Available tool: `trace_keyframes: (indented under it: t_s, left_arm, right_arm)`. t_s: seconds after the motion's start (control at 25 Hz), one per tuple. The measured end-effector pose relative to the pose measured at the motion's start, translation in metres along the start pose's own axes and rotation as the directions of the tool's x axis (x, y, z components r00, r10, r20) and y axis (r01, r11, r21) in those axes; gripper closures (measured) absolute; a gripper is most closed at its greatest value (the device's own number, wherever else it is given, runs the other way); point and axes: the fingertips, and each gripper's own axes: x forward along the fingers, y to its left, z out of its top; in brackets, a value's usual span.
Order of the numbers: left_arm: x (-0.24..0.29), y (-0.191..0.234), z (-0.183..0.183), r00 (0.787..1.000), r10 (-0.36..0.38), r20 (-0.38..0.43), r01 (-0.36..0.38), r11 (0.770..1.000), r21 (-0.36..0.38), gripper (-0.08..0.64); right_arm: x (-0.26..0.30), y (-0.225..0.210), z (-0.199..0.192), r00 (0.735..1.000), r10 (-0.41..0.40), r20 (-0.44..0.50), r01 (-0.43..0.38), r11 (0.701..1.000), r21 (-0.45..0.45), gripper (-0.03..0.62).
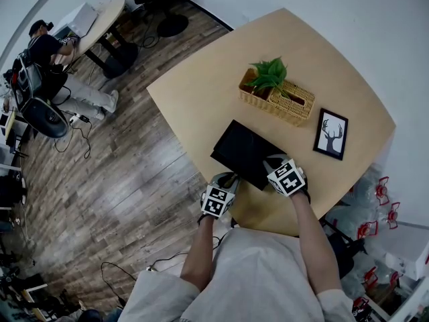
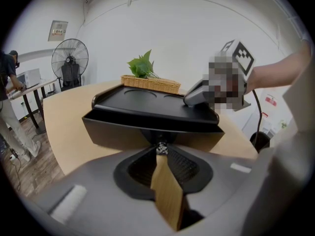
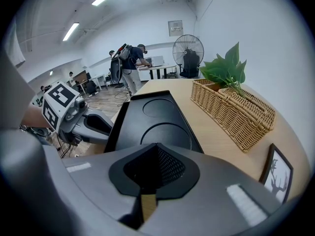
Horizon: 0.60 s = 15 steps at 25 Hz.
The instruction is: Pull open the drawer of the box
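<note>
A flat black box [image 1: 242, 151] lies near the front edge of the tan table [image 1: 201, 92]. Its lid has two round hollows [image 3: 160, 132]. In the left gripper view the drawer front [image 2: 118, 134] faces me, with a small metal knob [image 2: 161, 148] at its middle. My left gripper [image 2: 161, 152] is shut on that knob, at the box's near left side [image 1: 228, 178]. My right gripper [image 3: 156, 149] is shut, tips down on the lid's near right corner [image 1: 271, 161]. I cannot tell how far out the drawer stands.
A wicker basket with a green plant [image 1: 277, 94] stands just behind the box. A framed deer picture [image 1: 330, 134] lies to its right. The table edge runs close by my left gripper. A person [image 1: 47, 45] works at a desk far left.
</note>
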Motion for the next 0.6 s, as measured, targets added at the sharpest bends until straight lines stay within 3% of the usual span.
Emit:
trace_keyframes:
  t_s: [0.6]
  left_arm:
    - [-0.011, 0.000, -0.011, 1.000, 0.005, -0.003, -0.005, 1.000, 0.003, 0.434]
  right_arm:
    - [-0.001, 0.001, 0.000, 1.000, -0.006, 0.003, 0.006, 1.000, -0.002, 0.591]
